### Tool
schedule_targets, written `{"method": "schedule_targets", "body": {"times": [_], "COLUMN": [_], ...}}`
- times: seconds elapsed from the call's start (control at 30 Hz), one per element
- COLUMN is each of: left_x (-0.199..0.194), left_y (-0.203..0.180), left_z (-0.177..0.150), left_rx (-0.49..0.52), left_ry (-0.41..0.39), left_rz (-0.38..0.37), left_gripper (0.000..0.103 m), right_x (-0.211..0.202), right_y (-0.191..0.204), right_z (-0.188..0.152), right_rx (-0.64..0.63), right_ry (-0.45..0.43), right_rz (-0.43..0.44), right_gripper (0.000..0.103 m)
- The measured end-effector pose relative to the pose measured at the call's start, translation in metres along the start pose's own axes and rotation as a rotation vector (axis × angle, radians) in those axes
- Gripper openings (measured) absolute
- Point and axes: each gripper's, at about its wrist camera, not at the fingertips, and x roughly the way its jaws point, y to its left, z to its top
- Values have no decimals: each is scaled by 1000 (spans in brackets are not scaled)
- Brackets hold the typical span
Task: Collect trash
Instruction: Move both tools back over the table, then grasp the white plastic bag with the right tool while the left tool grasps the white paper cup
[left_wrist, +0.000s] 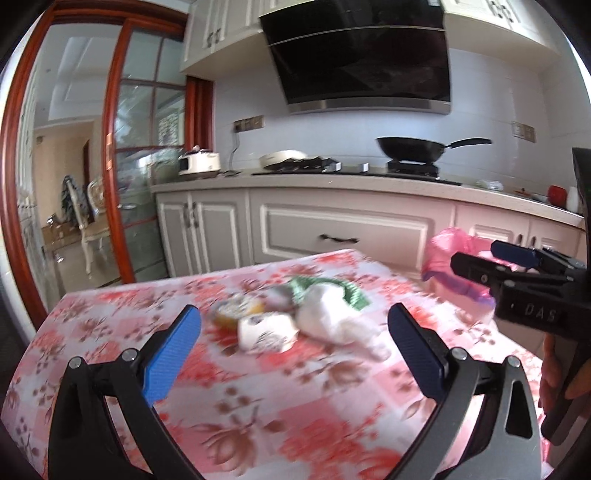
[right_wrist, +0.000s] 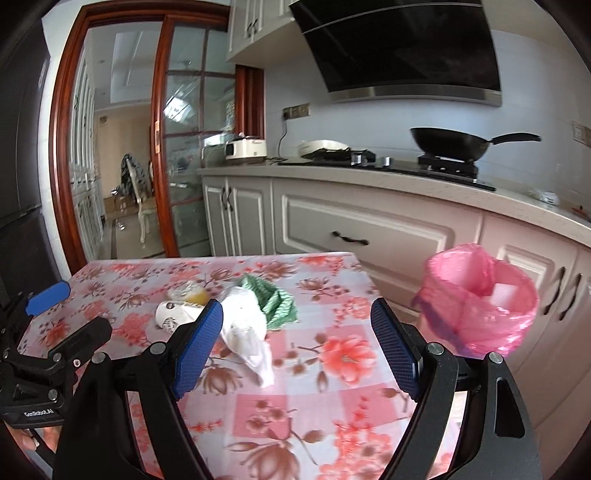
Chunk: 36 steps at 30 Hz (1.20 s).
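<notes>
Trash (right_wrist: 236, 314): four pieces, one bin (right_wrist: 480, 306)

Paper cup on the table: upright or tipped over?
Tipped over. The paper cup lies on its side on the table, beside the white bag.

I'm over a floral tablecloth (right_wrist: 332, 369), smooth with a slight sheen. White crumpled plastic bag (right_wrist: 245, 332), thin and soft; green wrapper (right_wrist: 275, 301), creased and faintly shiny. Pink bin liner (right_wrist: 480, 302), translucent glossy film. My finger pads (right_wrist: 393, 347) look blue, finely textured, on matt black frames.
</notes>
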Motion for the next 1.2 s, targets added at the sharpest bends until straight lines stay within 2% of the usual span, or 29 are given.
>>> {"method": "schedule_targets", "body": {"times": [0.17,0.47,0.73,0.87,1.0,1.07,1.2], "left_x": [12,36,51,51,59,65,77], "left_y": [28,64,86,91,92,92,88], "left_z": [-6,-19,-32,-29,-25,-24,-24], "left_rx": [-30,-85,-141,-156,-147,-147,-155], "left_ry": [32,102,151,144,169,193,231], "left_rz": [50,127,165,183,187,189,184], "left_gripper": [98,98,98,98,98,98,98], "right_x": [23,96,153,172,188,194,193], "right_y": [12,31,48,50,48,47,45], "right_z": [0,-9,-10,-11,-13,-14,-17], "right_rx": [-3,-11,-26,-6,21,30,25], "right_ry": [41,175,254,282,341,364,385], "right_rz": [22,68,121,136,166,167,191], "right_gripper": [78,78,78,78,77,72,51]}}
